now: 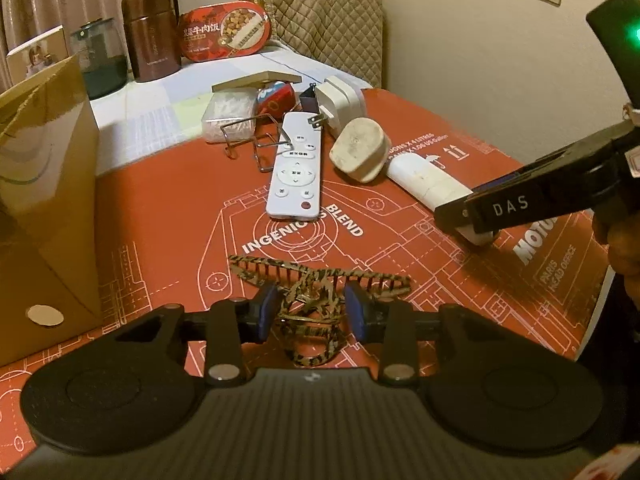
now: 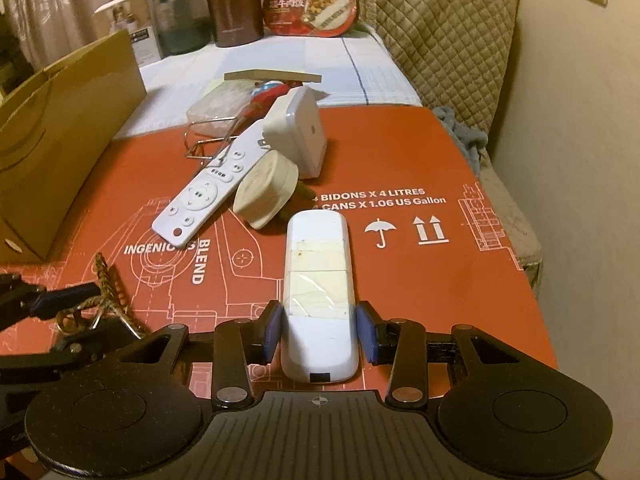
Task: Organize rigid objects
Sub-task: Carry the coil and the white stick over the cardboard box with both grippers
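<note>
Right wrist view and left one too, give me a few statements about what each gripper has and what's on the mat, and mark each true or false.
1. The left gripper is shut on the hair clip. True.
2. The right gripper is around the remote. False: it is around the white device; the remote lies free.
3. The charger lies beyond the plug. True.
4. The cardboard box stands on the mat's right. False: on the left.
5. The mat is blue. False: red.

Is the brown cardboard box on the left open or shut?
Open: the brown cardboard box has its flap raised, and the inner wall shows; contents cannot be seen.
</note>
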A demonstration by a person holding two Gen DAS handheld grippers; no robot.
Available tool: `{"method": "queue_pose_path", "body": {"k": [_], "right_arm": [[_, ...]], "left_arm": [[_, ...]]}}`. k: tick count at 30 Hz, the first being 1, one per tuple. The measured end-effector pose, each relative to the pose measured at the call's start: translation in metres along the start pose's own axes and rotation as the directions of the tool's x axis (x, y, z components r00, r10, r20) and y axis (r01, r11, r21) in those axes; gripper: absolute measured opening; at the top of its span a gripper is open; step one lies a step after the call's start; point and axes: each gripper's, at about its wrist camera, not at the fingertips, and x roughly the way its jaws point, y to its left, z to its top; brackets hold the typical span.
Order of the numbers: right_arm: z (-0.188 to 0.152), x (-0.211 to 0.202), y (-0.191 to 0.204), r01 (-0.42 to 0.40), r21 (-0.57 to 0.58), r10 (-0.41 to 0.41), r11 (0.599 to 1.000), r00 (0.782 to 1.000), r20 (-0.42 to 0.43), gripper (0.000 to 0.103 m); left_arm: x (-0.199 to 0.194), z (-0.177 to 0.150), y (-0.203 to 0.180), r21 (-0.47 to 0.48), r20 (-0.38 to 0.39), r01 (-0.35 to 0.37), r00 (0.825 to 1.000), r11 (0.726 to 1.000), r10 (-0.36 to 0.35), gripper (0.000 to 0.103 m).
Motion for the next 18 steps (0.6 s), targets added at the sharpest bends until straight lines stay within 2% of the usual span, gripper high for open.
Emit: {"method": "queue_pose_path", "body": {"k": [4,6,9,12,14,18], "right_arm": [[0.000,0.003,-0.001,-0.011,0.006,0.011,1.000,1.000,0.019,0.042],[0.000,0.005,0.000,-0.019,-0.001,0.019,1.000,0.999,0.027,0.050],[0.001,0.009,0.003,-0.006,-0.028,0.007,1.000,0.999,0.044,0.051],[0.004,0.014,0.004,0.015,-0.041,-0.012,0.999,0.998,0.057,0.049],[0.005,0.014,0.004,0.023,-0.048,-0.021,0.999,0.998,0.060,0.037],[0.002,0.010,0.002,0.011,-0.033,-0.009,0.999,0.999,0.049,0.037]], "left_arm": [[-0.001,0.000,0.001,-0.013,-0.003,-0.006,1.000,1.000,0.005,0.026],[-0.002,0.000,0.002,-0.022,-0.006,-0.008,1.000,1.000,0.008,0.026],[-0.003,-0.001,0.002,-0.035,-0.009,-0.007,1.000,0.999,0.006,0.026],[-0.005,-0.001,0.003,-0.048,-0.010,0.000,1.000,0.999,0.000,0.025],[-0.006,-0.001,0.004,-0.052,-0.013,0.001,1.000,0.999,-0.002,0.025],[-0.009,-0.001,0.004,-0.062,-0.011,0.004,1.000,0.998,-0.004,0.025]]}}
